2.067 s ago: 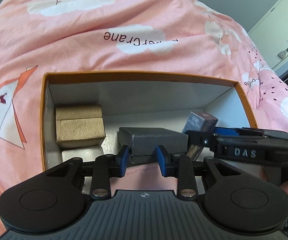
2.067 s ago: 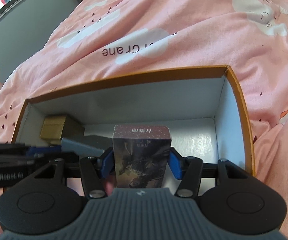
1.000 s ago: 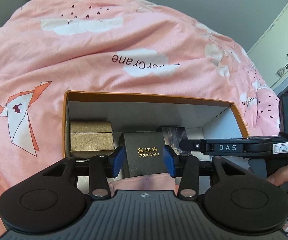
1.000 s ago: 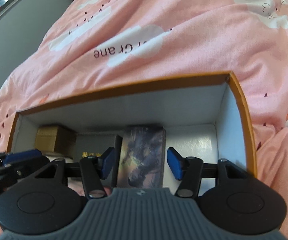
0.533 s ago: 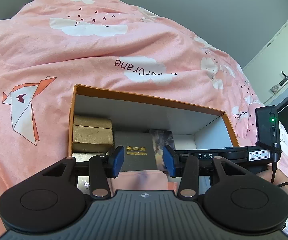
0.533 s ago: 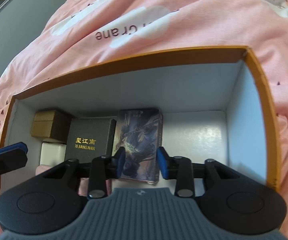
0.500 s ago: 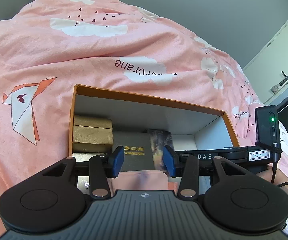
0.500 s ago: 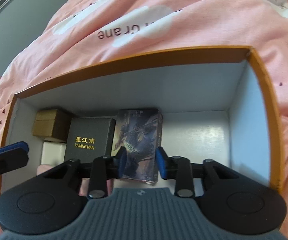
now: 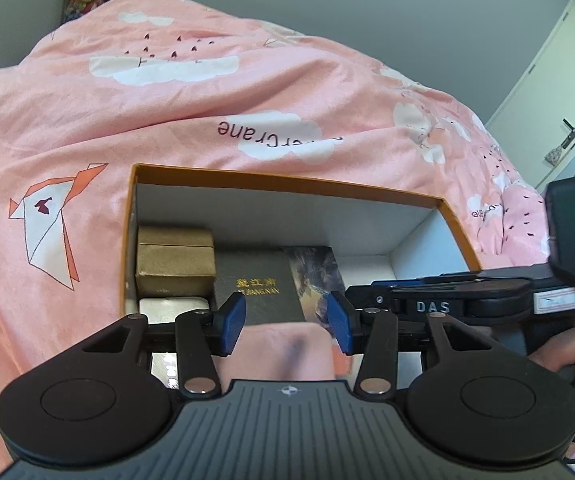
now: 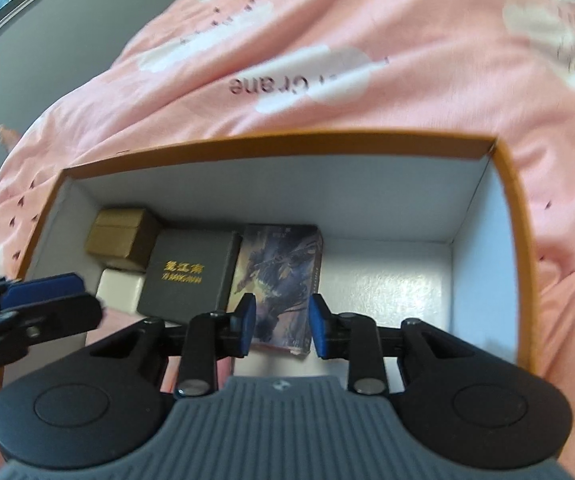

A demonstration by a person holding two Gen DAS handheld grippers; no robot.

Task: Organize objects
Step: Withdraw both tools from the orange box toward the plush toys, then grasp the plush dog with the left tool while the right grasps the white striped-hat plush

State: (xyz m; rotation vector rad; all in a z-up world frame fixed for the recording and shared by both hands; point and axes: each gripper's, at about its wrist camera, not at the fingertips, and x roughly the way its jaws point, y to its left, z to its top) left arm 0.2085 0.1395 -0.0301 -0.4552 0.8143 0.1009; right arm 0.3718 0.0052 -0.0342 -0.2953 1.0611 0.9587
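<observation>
Only the left view shows a hand point(image 9: 559, 344) right of the box point(image 9: 287, 182). Left tongs point(image 9: 286, 322) are opening, empty; right tongs point(image 10: 279, 326) stand narrow and empty, having dropped the card pack point(image 10: 283, 268) beside the black case point(image 10: 191, 272).

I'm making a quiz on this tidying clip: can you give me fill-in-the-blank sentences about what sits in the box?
1. The storage box has a rim coloured ____.
2. The dark grey box bears lettering coloured ____.
3. The picture-printed box lies directly to the ____ of the dark grey box in the right wrist view.
4. The gold box sits in the storage box's far ____ corner.

Missing words: orange; gold; right; left
</observation>
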